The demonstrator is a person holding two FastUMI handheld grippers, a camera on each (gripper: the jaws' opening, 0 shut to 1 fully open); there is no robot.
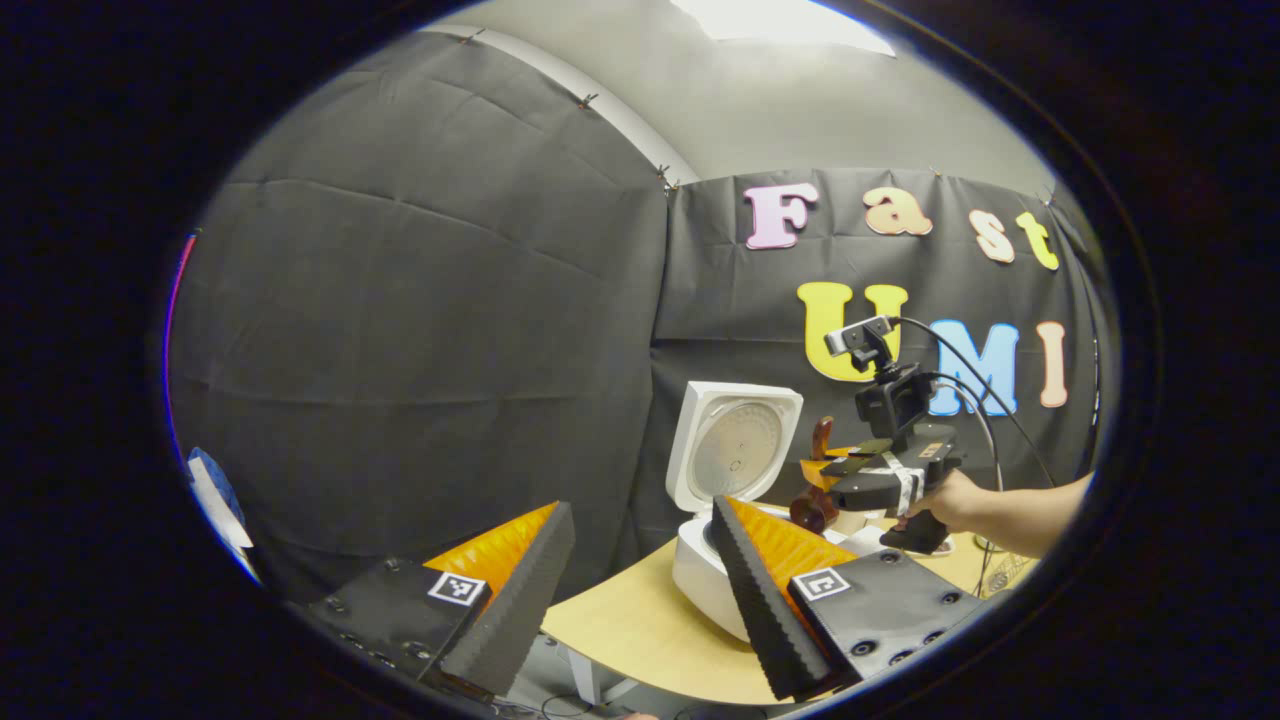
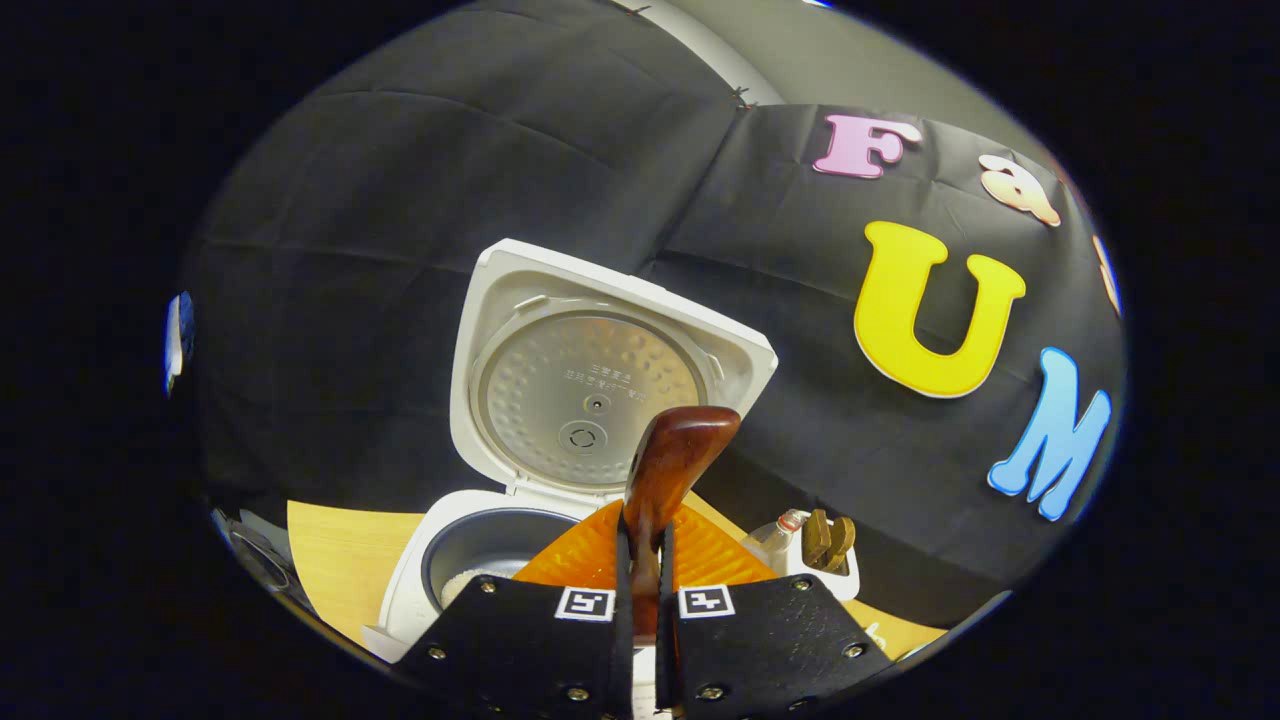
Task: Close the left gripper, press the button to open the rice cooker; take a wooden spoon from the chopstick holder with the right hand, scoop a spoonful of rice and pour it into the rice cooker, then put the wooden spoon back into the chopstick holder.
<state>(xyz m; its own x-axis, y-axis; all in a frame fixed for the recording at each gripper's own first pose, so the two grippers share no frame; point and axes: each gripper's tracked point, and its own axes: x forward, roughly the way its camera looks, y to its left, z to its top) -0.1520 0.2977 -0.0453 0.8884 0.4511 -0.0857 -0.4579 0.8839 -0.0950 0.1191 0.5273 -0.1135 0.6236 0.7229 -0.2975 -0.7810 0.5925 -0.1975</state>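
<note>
Fingers of the right gripper are pressing together on the handle of the wooden spoon at the bottom of the right gripper view, with the spoon's dark reddish handle end standing up between them and tilting slightly to the right. Just beyond those fingers, the rice cooker is sitting on the pale wooden table, its inner pot showing a little white rice at the bottom. Its lid is standing open and upright behind the pot, the dimpled metal inner plate facing the camera. To the right of the cooker, a white chopstick holder is standing on the table with dark wooden handles sticking out of it.

In the left gripper view, the left gripper is hanging with its fingers spread wide apart and nothing between them, off the near edge of the table. Past its right finger, the white cooker is showing with its lid raised. Further right, a hand is gripping the right gripper above the table, with the spoon's bowl pointing down next to the cooker. Black cloth is covering the booth wall behind everything.
</note>
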